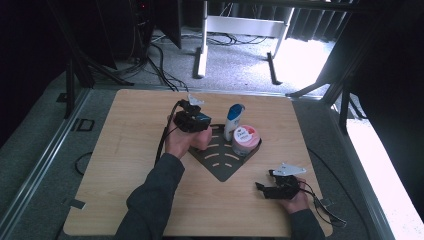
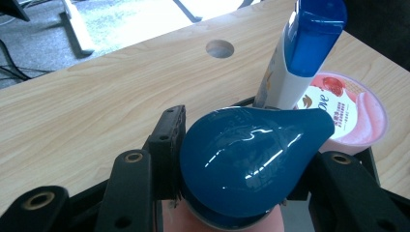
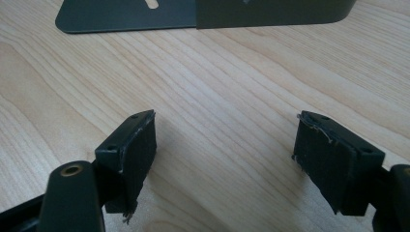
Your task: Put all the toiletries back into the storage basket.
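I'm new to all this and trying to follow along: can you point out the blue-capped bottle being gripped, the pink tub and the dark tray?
blue-capped bottle [image 2: 246, 164], left gripper view, on its glossy cap
pink tub [image 1: 245, 139], high view, on its lid
dark tray [image 1: 223, 165], high view, on its bare slotted floor

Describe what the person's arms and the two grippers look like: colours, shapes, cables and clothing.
Both forearms wear dark grey sleeves. The left gripper and the right gripper are black, each topped by a grey three-cornered plate and trailing a black cable. Their jaws are flat black bars with brass-ringed holes, ending in blocky black pads with frayed edges.
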